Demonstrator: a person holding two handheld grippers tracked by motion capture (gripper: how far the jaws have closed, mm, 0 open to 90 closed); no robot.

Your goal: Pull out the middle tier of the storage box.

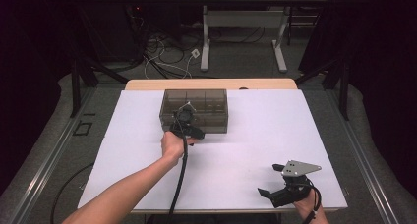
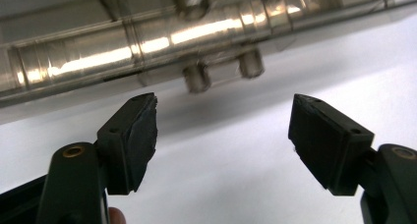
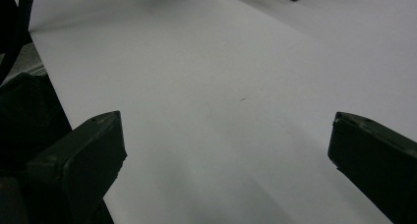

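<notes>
While left claw (image 1: 189, 128) gapes at box (image 1: 195, 109) front edge, table (image 1: 260, 135) bare.

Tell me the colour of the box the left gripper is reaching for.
The box is smoky, see-through grey-brown plastic, clearest in the high view.

The compartment box (image 1: 195, 110) sits on the tabletop (image 1: 255, 135) toward its far edge, left of centre. The left claw (image 1: 189, 130) is just before the box's near wall; the right claw (image 1: 273, 189) is well apart, at the near right corner.
</notes>
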